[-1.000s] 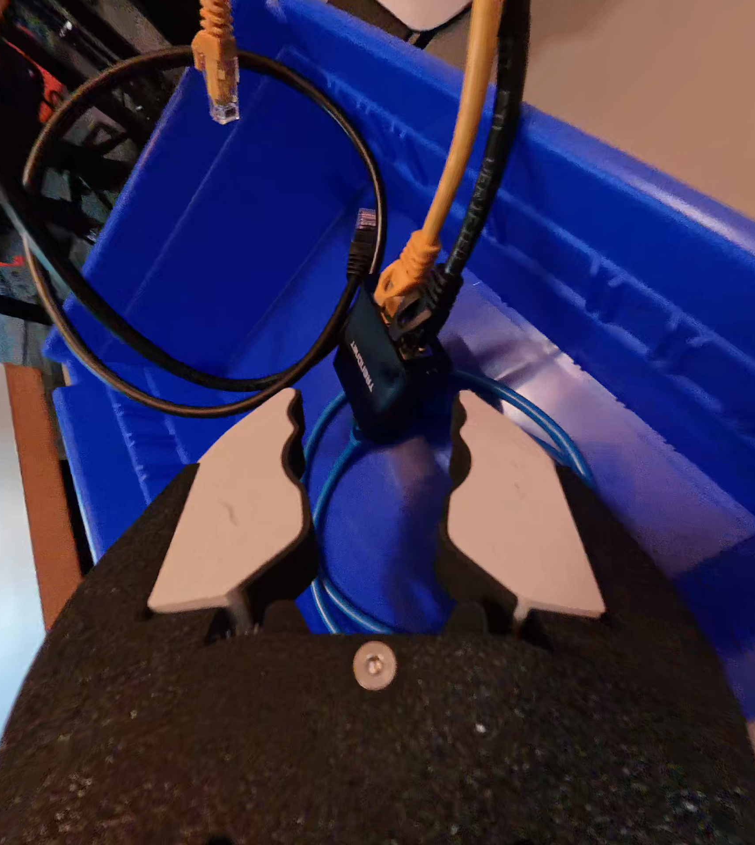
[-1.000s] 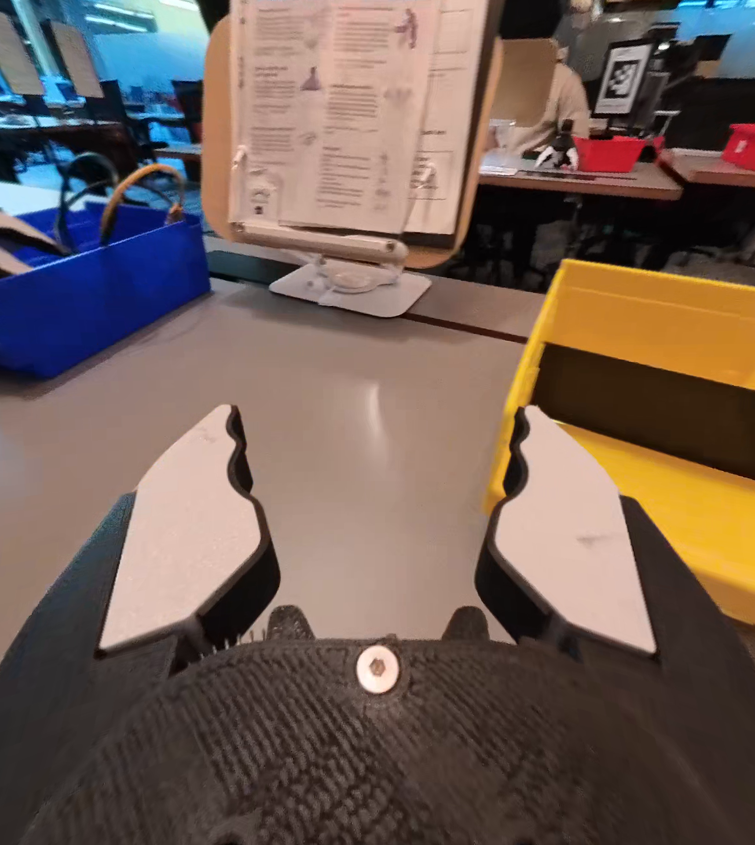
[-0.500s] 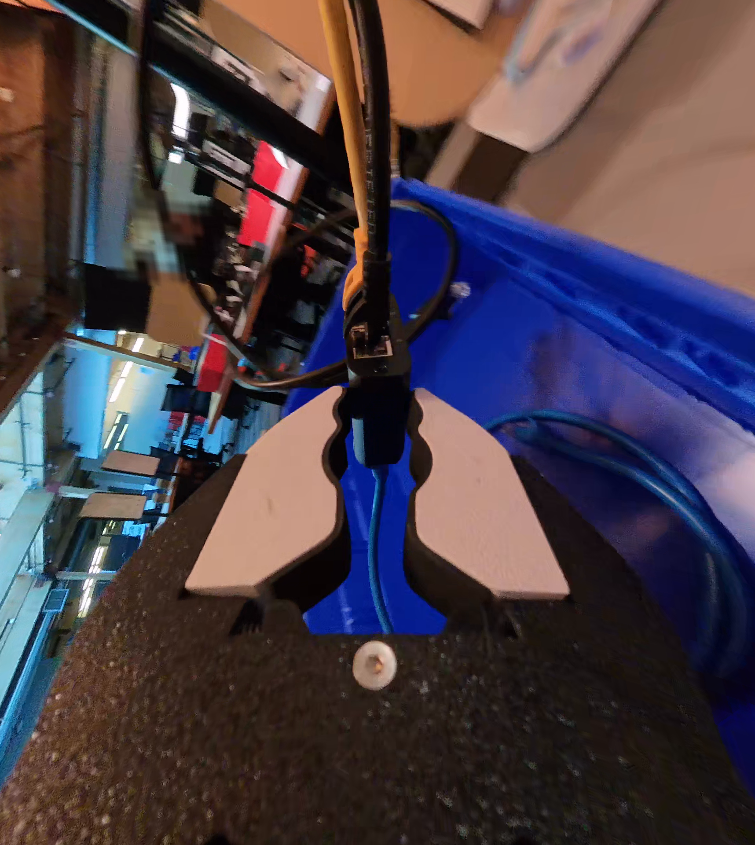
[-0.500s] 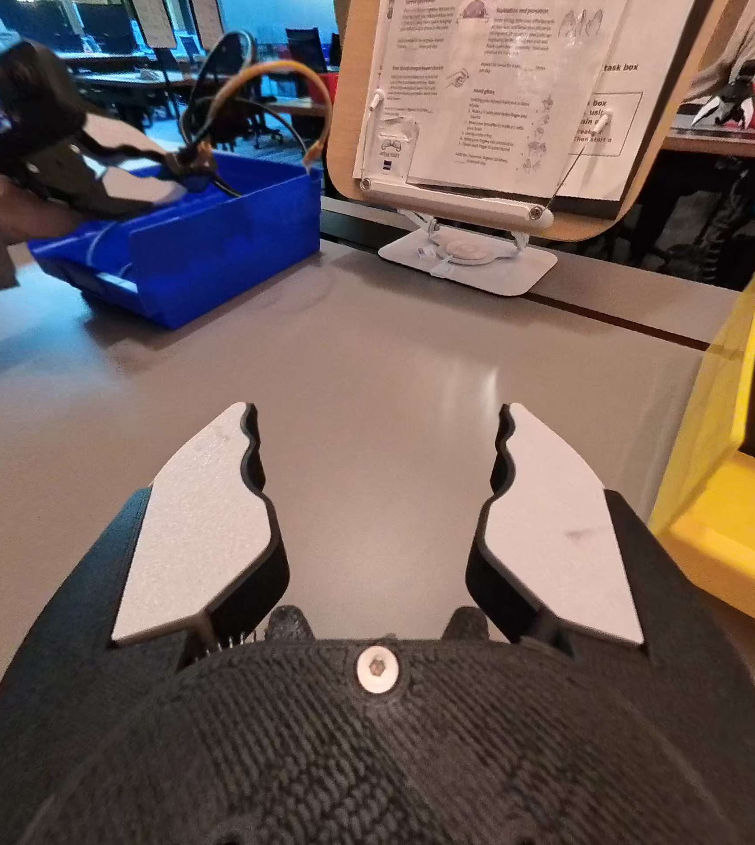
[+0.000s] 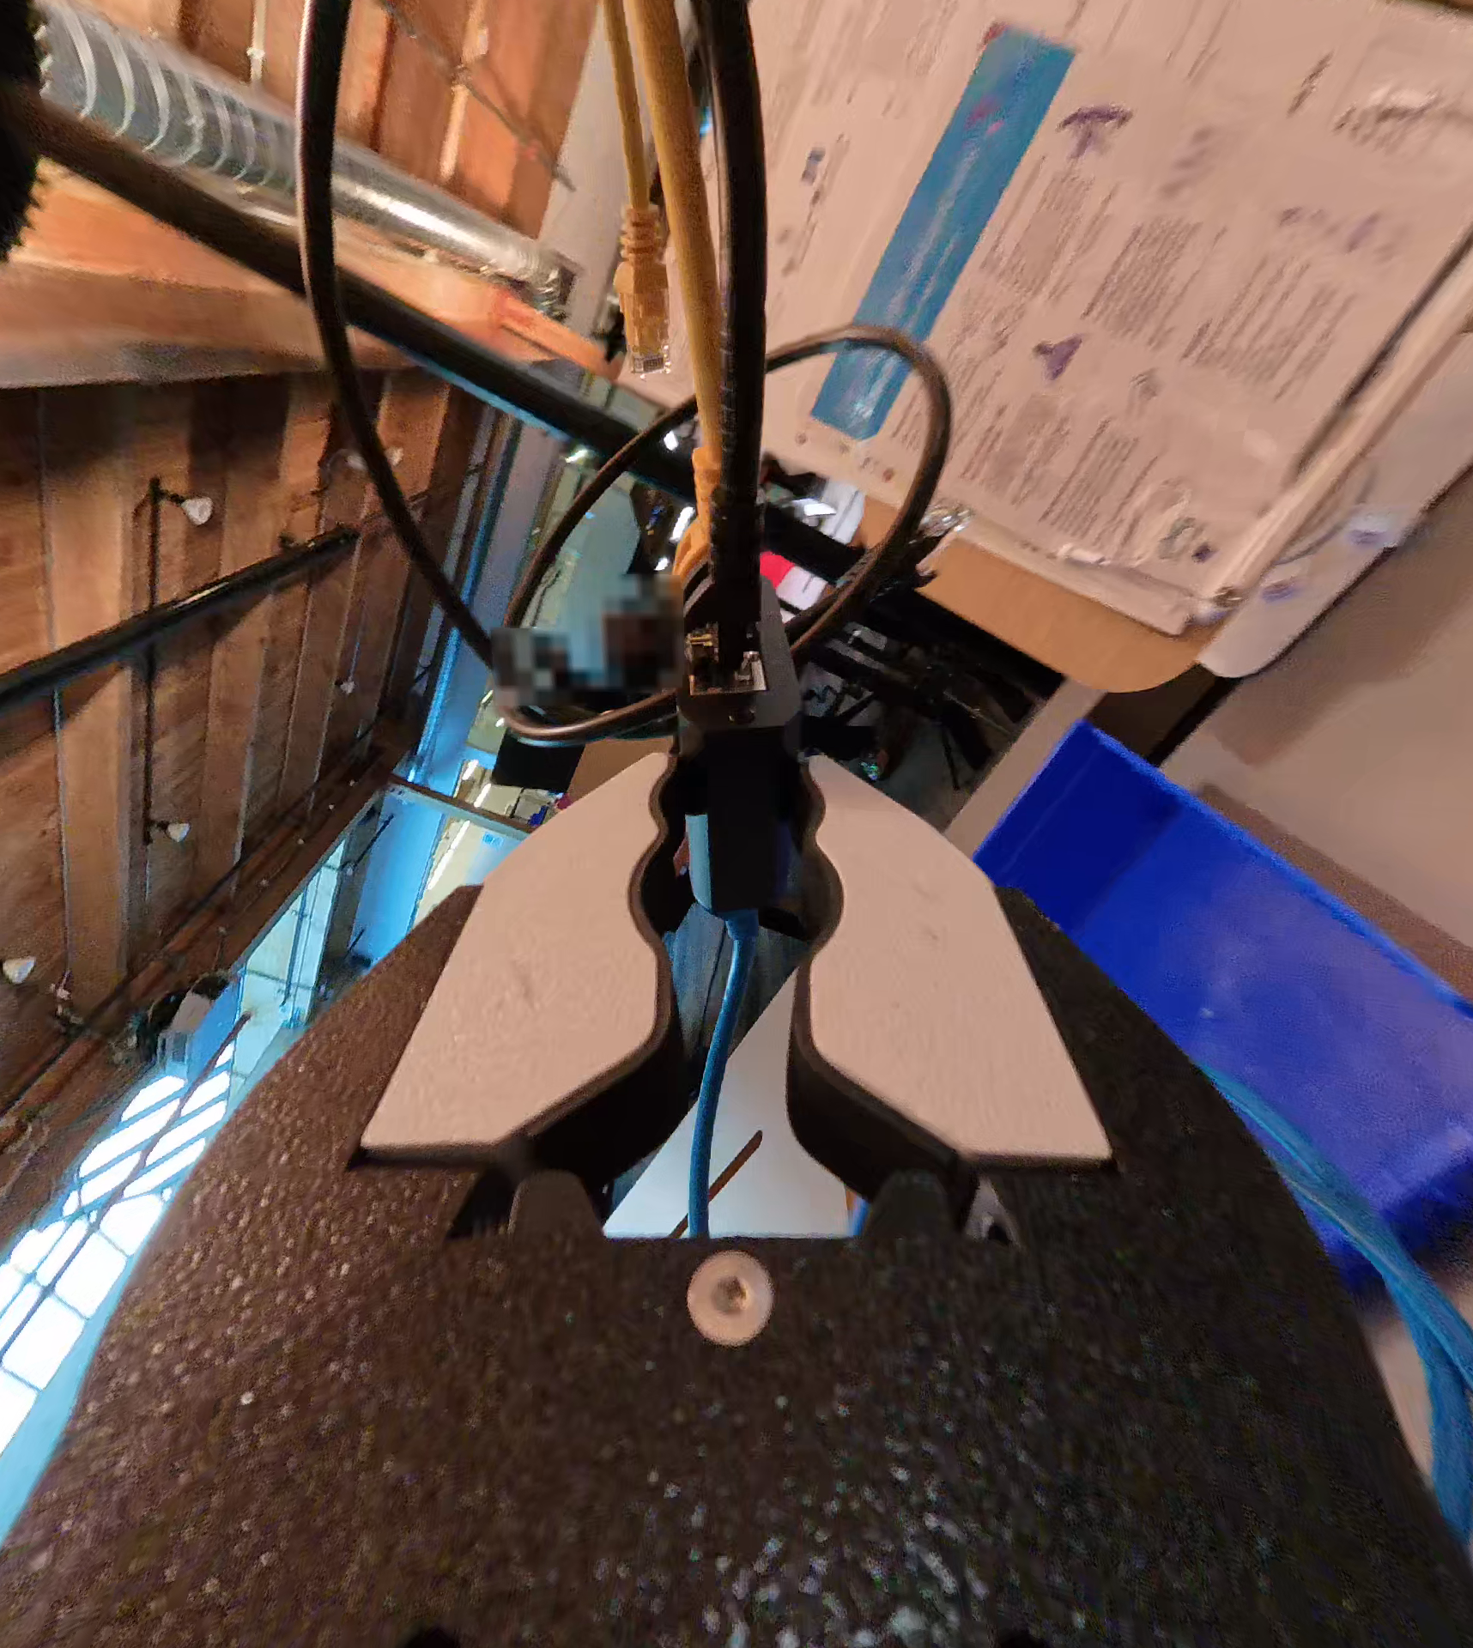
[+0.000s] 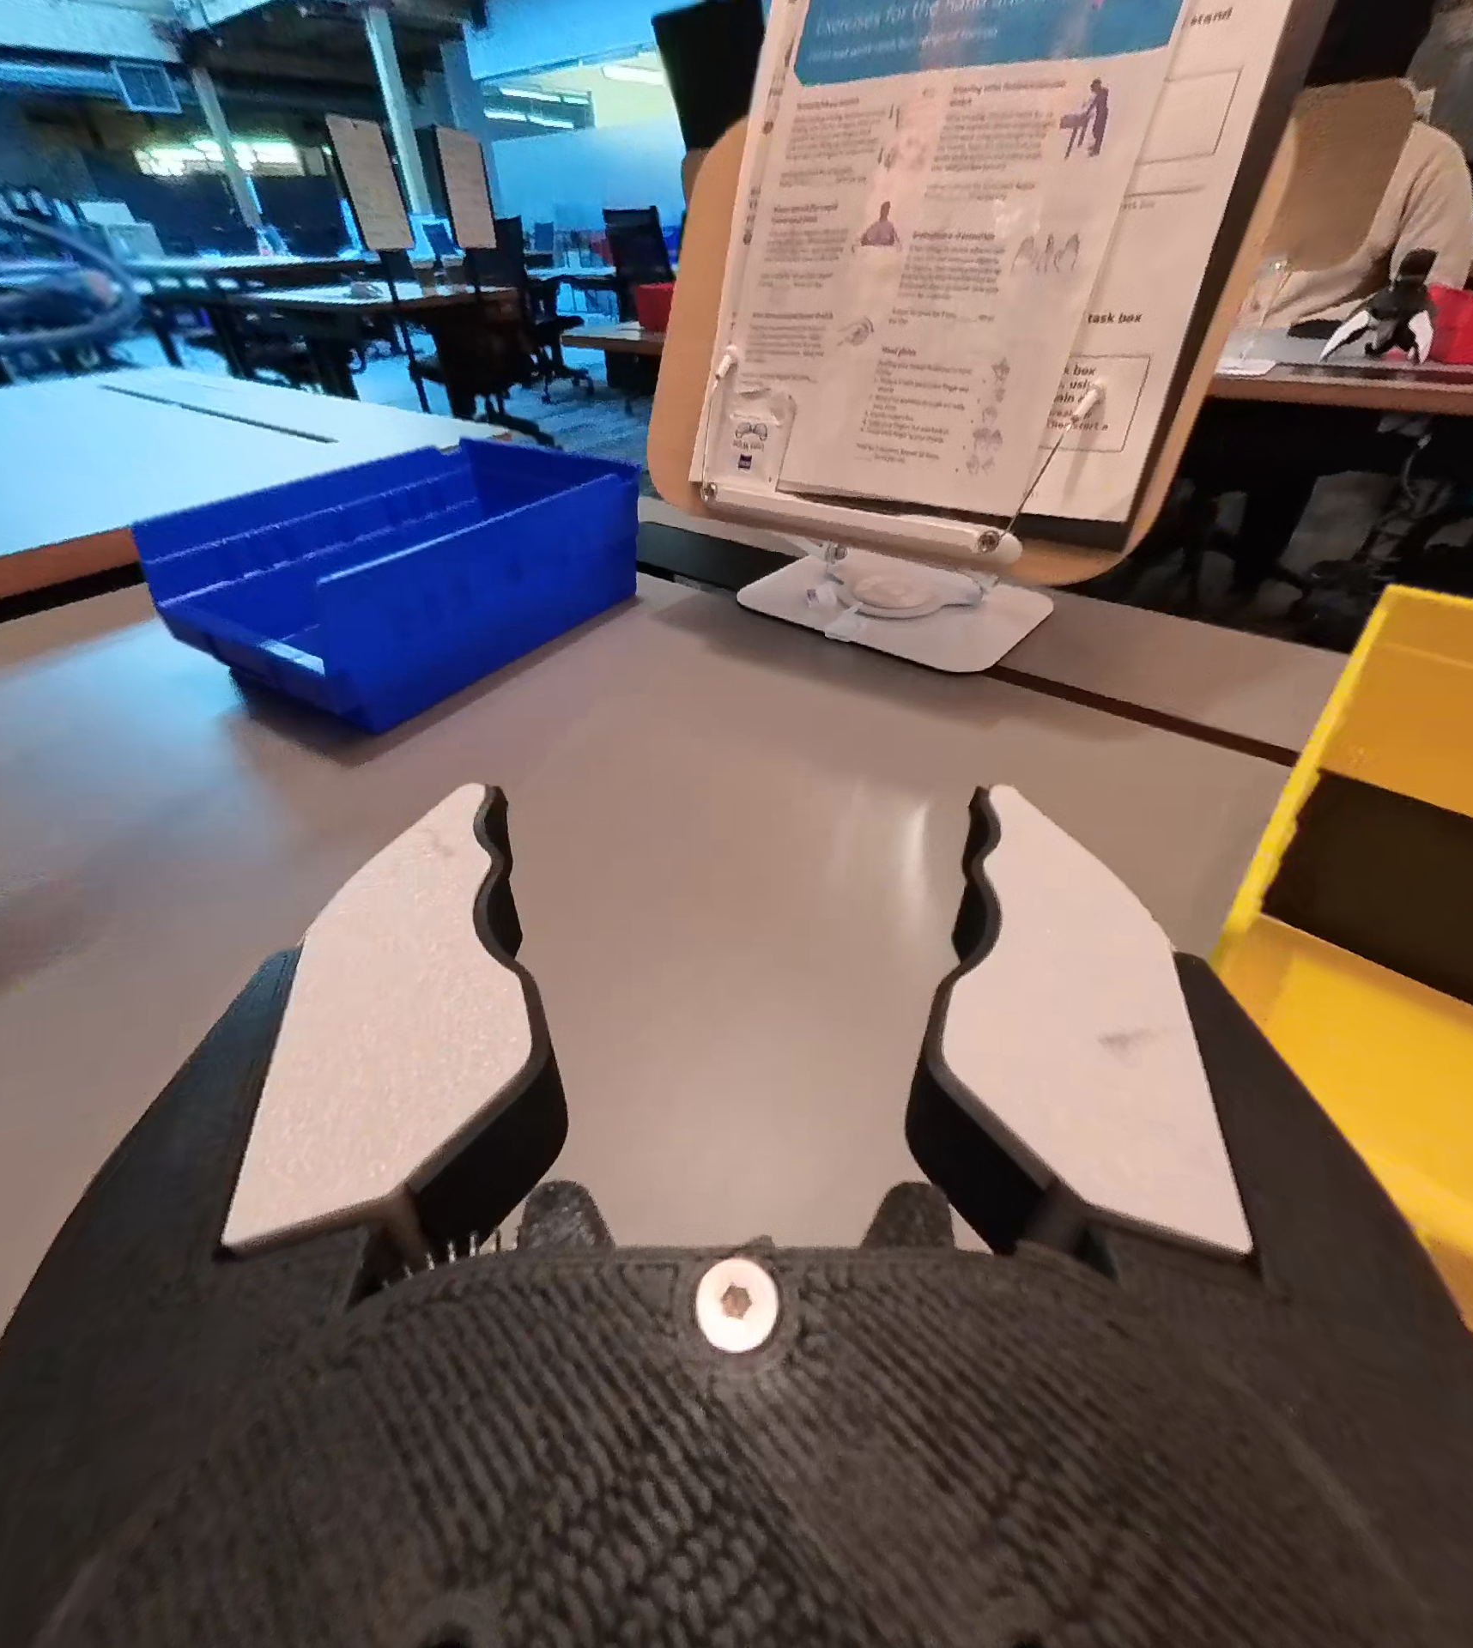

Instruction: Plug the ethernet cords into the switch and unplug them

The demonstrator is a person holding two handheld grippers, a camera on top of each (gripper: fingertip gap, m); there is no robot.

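Since a moment ago I have lifted the switch [image 5: 737, 713] clear of the blue bin [image 5: 1250, 963], which now lies off to the right of my left gripper [image 5: 737, 794]. Its jaws are pinched tight on the switch's black body; orange cord [image 5: 684, 223] and black cord [image 5: 737, 267] run on beyond the tips, a blue cord [image 5: 715, 1070] trails back between them. My right gripper [image 6: 737, 834] gapes wide, empty, over the grey table [image 6: 715, 731].
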